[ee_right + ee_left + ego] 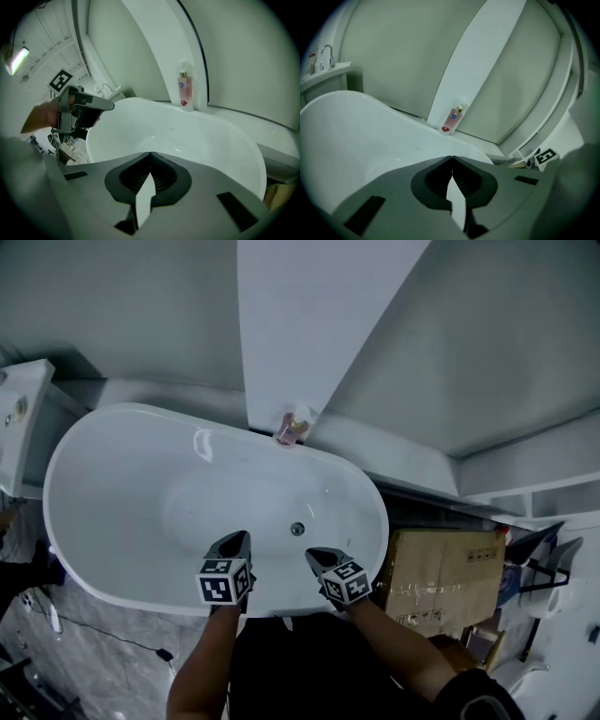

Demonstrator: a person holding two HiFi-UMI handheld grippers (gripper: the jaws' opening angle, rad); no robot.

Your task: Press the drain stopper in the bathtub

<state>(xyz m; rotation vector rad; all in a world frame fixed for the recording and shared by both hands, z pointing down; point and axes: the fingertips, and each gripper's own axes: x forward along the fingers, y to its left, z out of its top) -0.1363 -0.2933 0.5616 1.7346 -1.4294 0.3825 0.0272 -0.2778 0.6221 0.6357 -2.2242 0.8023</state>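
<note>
The white oval bathtub (pixel 112 465) fills the middle of the head view. Its small round metal drain stopper (pixel 297 529) sits on the tub floor toward the near right. My left gripper (pixel 240 538) hovers over the near rim, left of the stopper, with its jaws shut and nothing held. Just below and right of the stopper, my right gripper (pixel 313 557) is also shut and empty. In the left gripper view the gripper (pixel 452 157) points across the tub (pixel 356 136). The right gripper view shows that gripper (pixel 150 153) shut above the tub (pixel 211 136), with the left gripper (pixel 84 105) at left. Neither gripper view shows the stopper.
A pink bottle (pixel 292 429) (pixel 453 119) (pixel 185 91) stands on the tub's far rim against a slanted white panel (pixel 309 315). A cardboard box (pixel 441 577) sits right of the tub. A white basin (pixel 19 418) with a tap (pixel 328 51) stands at the left.
</note>
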